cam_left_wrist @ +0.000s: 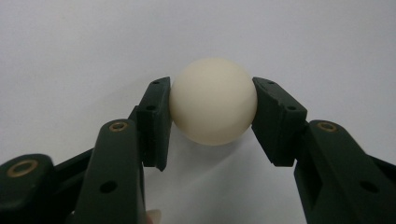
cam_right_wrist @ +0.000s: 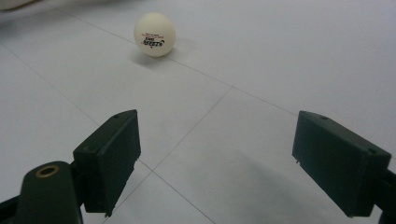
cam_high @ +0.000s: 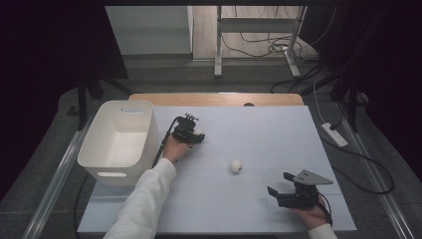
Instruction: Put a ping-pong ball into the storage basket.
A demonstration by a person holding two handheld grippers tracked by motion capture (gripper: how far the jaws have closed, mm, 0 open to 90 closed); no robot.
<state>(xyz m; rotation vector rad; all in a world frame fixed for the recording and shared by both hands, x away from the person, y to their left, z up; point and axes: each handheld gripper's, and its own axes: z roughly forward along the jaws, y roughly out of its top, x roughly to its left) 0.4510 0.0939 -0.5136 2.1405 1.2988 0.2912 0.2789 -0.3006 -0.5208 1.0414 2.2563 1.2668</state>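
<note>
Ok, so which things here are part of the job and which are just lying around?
In the job:
- left claw, shut on the plain ball
- printed ball, loose on the table ahead of the open right claw
- white bin, probably where the balls go

Lying about:
- power strip and cables on the floor
- metal stand beyond the table

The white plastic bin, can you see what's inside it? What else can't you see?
- White plastic bin, high view: its near wall hides part of the floor inside.
- Cream ball in the left gripper, left gripper view: any print is turned away.
- Printed white ball, right gripper view: lettering too small to read.
</note>
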